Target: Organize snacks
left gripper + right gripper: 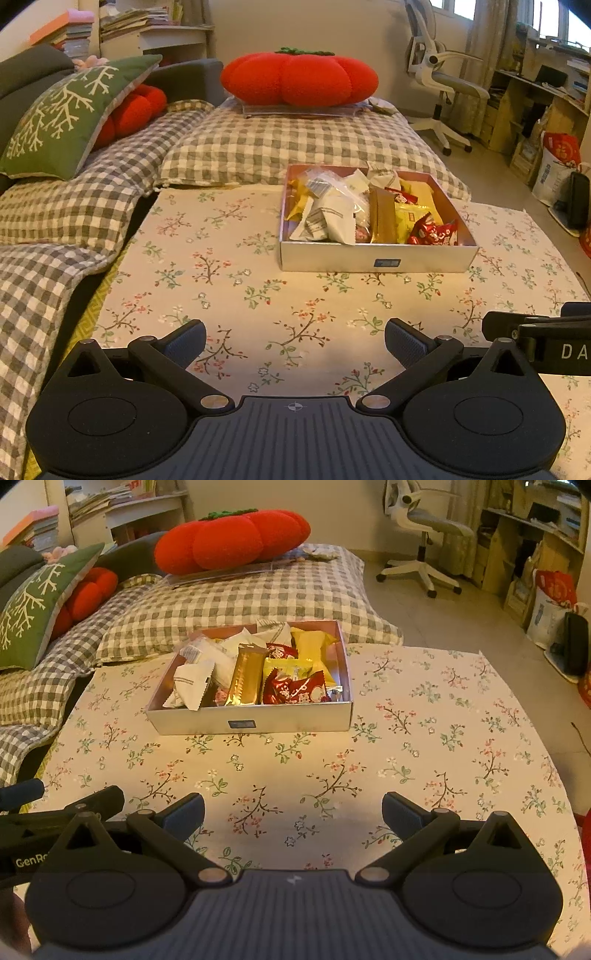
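Observation:
A shallow silver box stands on the floral tablecloth, holding several wrapped snacks: white packets, a gold bar, yellow packets and red packets. My left gripper is open and empty, low over the cloth, well short of the box. My right gripper is open and empty, likewise near the front of the table. Each gripper's side shows at the edge of the other's view.
Behind the table is a sofa with a checked cover, a large red tomato cushion and a green pillow. An office chair and shelves stand at the right.

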`<state>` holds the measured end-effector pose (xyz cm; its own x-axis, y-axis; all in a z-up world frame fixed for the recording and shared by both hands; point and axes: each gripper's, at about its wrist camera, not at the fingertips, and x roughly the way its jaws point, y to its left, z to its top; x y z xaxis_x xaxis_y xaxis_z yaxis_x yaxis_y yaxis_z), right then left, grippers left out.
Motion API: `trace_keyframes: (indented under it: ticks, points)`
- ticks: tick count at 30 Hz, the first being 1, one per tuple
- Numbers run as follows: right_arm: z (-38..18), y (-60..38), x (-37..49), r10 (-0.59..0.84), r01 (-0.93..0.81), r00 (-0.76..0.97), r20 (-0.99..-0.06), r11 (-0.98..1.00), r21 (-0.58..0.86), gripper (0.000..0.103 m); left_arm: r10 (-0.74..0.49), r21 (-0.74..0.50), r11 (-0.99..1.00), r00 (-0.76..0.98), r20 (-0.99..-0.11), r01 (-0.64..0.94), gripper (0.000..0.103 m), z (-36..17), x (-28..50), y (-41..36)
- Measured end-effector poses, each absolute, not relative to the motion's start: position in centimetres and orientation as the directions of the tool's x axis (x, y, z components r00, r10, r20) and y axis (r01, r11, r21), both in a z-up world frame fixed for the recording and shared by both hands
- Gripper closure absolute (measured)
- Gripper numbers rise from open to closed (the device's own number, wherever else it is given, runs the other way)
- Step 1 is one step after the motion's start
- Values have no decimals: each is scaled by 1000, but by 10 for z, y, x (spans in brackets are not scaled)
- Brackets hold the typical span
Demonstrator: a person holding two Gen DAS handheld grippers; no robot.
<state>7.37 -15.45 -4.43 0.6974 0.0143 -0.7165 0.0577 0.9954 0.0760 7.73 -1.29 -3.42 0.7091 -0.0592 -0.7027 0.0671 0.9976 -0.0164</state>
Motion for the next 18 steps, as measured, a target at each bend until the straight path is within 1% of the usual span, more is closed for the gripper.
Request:
trace_keyframes:
  ticks: [18]
  points:
    - [-45, -154, 74, 9, 56, 695, -719, 996, 66, 1, -56, -20, 998, 698, -714, 60, 0, -36, 78, -12]
